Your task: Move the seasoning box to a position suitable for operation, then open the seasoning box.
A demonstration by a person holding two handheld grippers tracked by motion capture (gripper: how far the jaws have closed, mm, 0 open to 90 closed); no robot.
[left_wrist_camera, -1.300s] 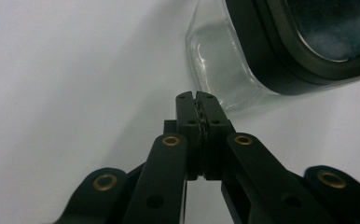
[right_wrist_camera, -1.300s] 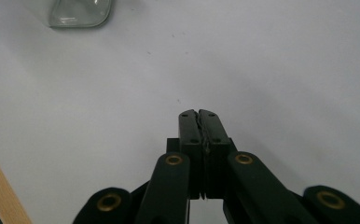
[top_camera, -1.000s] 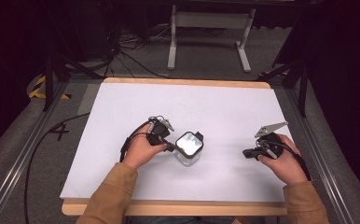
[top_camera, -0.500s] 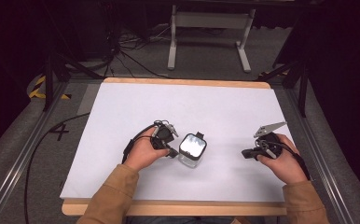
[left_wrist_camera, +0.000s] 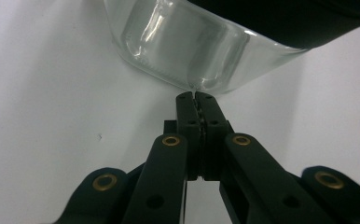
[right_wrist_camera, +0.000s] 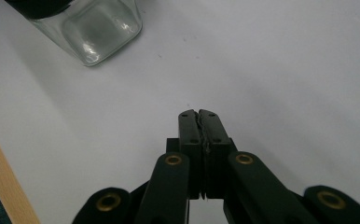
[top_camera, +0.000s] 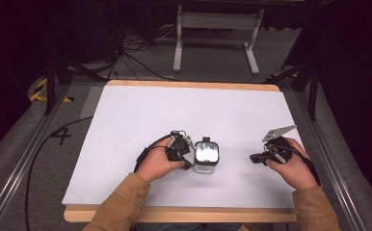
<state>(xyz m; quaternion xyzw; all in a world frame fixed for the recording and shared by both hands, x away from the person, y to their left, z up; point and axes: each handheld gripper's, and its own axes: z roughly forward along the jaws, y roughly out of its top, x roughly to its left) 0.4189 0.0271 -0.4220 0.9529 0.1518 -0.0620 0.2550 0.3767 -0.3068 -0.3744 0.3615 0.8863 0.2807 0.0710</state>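
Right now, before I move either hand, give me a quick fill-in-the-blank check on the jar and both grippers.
1. The glass jar stands nearer the ____ gripper.
2. The left gripper has its jaws ____, their tips right at the jar's glass wall.
3. The right gripper is shut over bare ____ table, holding nothing.
4. The jar's lid is ____ in colour.

Missing words: left; shut; white; black

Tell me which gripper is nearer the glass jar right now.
Left. The left gripper sits right beside the glass jar, its shut fingers almost at the jar's glass wall. The right gripper is farther off to the jar's other side, shut, with bare table between.
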